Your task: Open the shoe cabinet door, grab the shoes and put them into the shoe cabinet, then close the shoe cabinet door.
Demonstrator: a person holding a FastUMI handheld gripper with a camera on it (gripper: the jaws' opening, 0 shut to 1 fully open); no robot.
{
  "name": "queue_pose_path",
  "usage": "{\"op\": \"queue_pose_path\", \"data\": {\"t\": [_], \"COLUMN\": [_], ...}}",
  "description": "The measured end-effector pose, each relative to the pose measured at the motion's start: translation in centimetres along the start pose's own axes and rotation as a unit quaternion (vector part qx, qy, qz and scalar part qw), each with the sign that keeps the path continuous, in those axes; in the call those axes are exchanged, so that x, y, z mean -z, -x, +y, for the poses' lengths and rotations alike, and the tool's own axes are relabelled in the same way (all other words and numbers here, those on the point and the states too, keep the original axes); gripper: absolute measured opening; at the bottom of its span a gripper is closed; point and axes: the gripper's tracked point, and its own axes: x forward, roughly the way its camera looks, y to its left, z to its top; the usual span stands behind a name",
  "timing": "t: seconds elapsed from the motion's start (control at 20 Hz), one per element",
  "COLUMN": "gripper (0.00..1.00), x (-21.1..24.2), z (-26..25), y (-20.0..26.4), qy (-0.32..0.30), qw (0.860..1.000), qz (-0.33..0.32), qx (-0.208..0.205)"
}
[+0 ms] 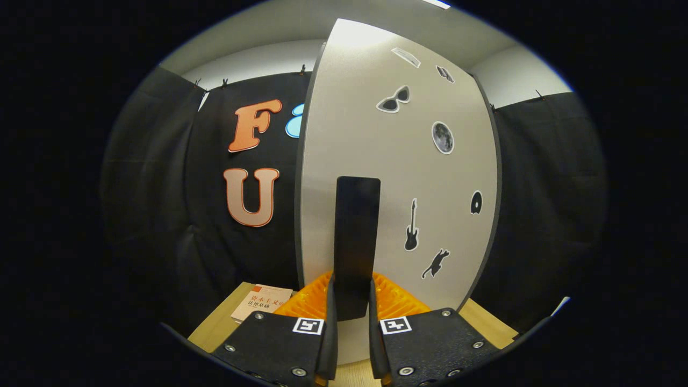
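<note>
Gripper (352, 317) clamped on black door handle (357, 236); pale shoe cabinet door (398, 177) ahead, wooden tabletop (215, 330) below.

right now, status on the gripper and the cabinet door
Gripper shut on the door handle. Cabinet door in front, swing unclear. Book on the table beside it, off to the side.

Book (262, 305) on the wooden table (215, 328), beside the black cloth wall (161, 204).
</note>
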Motion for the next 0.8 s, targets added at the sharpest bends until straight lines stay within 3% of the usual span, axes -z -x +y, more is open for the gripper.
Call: {"op": "queue_pose_path", "data": {"t": [0.25, 0.6, 0.8], "gripper": [0.22, 0.21, 0.21], "x": [0.4, 1.4, 1.6], "z": [-2.5, -9.2, -13.3], "y": [3.7, 9.6, 10.9], "qy": [-0.012, -0.027, -0.042], "qw": [0.999, 0.992, 0.988], "qz": [-0.008, -0.016, -0.015], "qx": [-0.038, -0.124, -0.150]}}
